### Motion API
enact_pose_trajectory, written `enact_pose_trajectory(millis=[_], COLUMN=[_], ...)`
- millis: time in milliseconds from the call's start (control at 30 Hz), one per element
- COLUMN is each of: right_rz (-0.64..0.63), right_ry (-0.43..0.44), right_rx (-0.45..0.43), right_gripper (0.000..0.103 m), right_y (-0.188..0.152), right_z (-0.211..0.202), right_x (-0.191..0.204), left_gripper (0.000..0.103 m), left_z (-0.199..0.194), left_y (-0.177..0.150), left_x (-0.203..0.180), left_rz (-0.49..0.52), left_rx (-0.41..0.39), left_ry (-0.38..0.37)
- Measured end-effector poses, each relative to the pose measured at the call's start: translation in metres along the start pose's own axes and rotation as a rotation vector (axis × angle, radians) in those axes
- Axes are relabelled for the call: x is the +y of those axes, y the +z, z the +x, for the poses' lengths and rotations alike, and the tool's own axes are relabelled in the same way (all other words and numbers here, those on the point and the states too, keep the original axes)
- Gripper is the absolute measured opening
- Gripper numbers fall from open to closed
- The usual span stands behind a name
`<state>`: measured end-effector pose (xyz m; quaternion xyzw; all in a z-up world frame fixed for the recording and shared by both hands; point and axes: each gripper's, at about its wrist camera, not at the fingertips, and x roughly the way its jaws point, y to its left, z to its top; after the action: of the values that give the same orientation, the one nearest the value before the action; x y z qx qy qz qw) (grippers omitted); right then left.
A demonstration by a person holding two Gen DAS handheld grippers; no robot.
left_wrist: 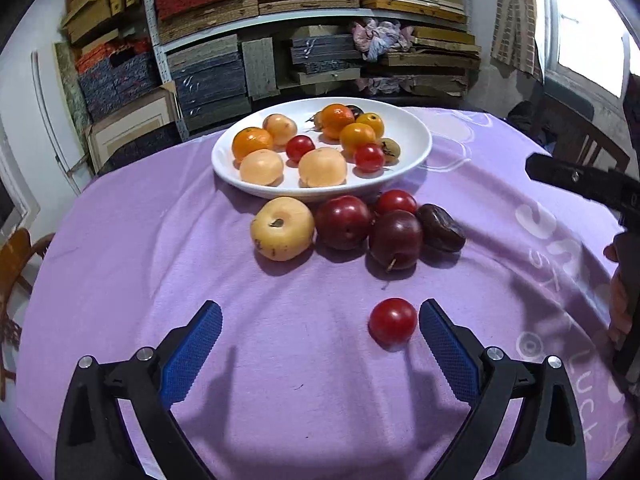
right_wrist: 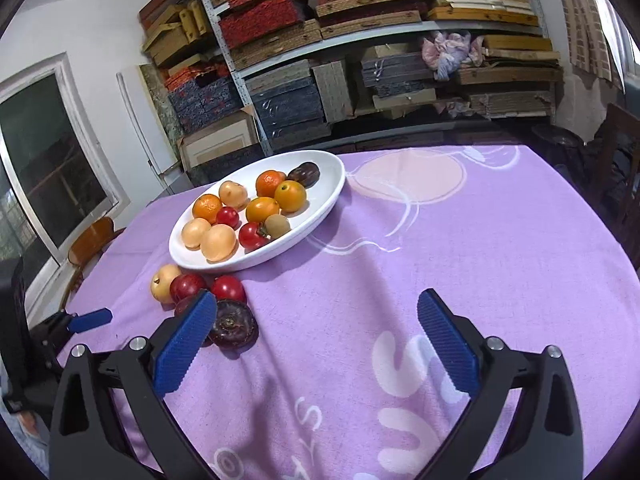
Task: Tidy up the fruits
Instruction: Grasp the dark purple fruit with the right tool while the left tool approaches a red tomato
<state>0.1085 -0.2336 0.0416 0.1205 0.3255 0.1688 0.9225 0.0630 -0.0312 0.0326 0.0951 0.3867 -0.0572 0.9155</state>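
both tongs are seen wide open with nothing between the pads: left tongs (left_wrist: 320, 344), right tongs (right_wrist: 318, 340). a lone small red tomato (left_wrist: 393, 321) lies on the purple-clothed surface (left_wrist: 160, 240), just beside the left tongs' right-hand pad (left_wrist: 448, 352), apart from it as far as can be told. further off, a loose cluster sits against the near rim of the white plate (left_wrist: 416, 156): a pale yellow apple (left_wrist: 282, 227), two dark red plums (left_wrist: 343, 222), another red tomato (left_wrist: 396, 201) and a dark wrinkled fruit (left_wrist: 440, 227). the plate already holds oranges, peach-coloured fruits and small tomatoes.

handling, as judged: the tomato is taken to be light, round, glossy and likely slippery, prone to rolling on the cloth; if real, thin-skinned and bruisable. it is best pinched across its widest middle, centred on the pads, with gentle closing.

views: the lone tomato is shown only by the left wrist view; it is not seen in the right wrist view. the right view gives the plate's far side and a dark round fruit (right_wrist: 304, 174) there, and a blue pad of the left tongs (right_wrist: 90, 319) at the surface edge.
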Motion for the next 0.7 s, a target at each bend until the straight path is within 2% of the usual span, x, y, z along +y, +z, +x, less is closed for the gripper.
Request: enact_pose_trajectory(millis=[100,200,467,600,700], right_rz=[0.014,-0.013,-0.190,-0.197,-0.192], right_ry=[0.011,0.022,0.023,0.021,0.020], right_rx=[0.008,0.021,0.054,0.061,0.063], right_gripper=[0.099,0.099,0.099,0.099,0.099], right_y=[0.001,-0.001,-0.013,-0.015,-0.016], right_z=[0.001,0.003,0.010,0.012,0.012], right_x=[-0.003,0.003,0.039,0.041,0.040], left_gripper=[0.100,0.100,0.100,0.099,0.099], left_z=[0.011,0.021,0.033,0.030,0.028], left_y=[-0.002,-0.005,-0.005,-0.005,0.000], left_x=[-0.013,-0.013,0.031,0.050,0.045], left_rz=[0.057,0.065,-0.139,-0.233,-0.210], left_rx=[-0.003,0.010,0.078,0.055,0.039], left_ry=[0.038,0.060,0.054,0.006,-0.065])
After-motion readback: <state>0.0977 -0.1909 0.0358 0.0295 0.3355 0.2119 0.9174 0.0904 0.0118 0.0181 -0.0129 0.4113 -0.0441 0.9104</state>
